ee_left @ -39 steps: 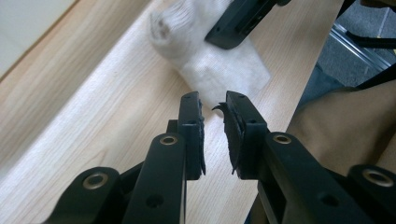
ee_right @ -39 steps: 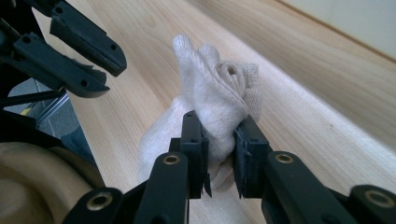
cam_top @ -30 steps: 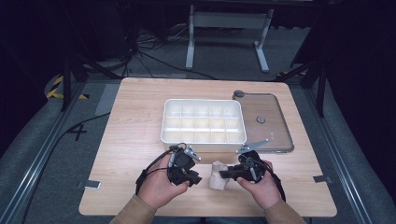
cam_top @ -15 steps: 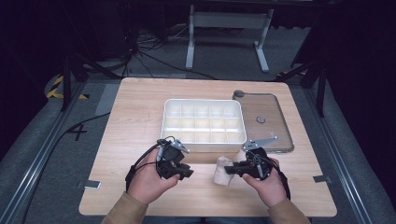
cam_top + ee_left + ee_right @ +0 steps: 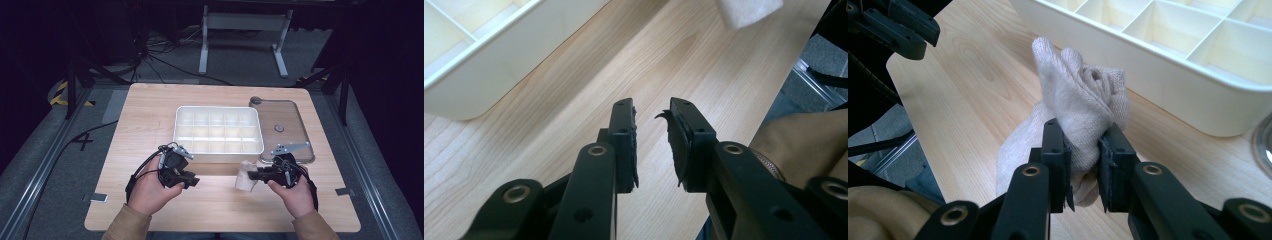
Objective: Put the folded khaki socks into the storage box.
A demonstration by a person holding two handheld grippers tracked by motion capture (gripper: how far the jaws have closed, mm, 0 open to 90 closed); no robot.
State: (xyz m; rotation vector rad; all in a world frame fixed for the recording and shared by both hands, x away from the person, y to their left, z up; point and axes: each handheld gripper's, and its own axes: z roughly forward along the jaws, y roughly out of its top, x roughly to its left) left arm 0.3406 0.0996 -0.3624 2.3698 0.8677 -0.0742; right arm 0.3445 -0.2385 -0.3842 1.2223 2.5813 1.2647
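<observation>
right gripper [image 5: 1082,165] pinching rolled beige sock [image 5: 1075,125], bundle held just off surface [image 5: 150,120], right in front of divided tray [image 5: 218,131]. left gripper [image 5: 651,145] jaws just been easing apart, nothing between them, off to sock's left with bare wood between. sock's long axis runs roughly up-down from the pinch. tray lies straight ahead of sock, so right hand is nearer one, probably short lift forward into near compartment.

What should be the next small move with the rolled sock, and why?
Probably the right gripper, shut on the rolled sock, should lift it over the near wall of the compartment tray toward a free cell. The left gripper has just been opening with nothing between its jaws.
</observation>
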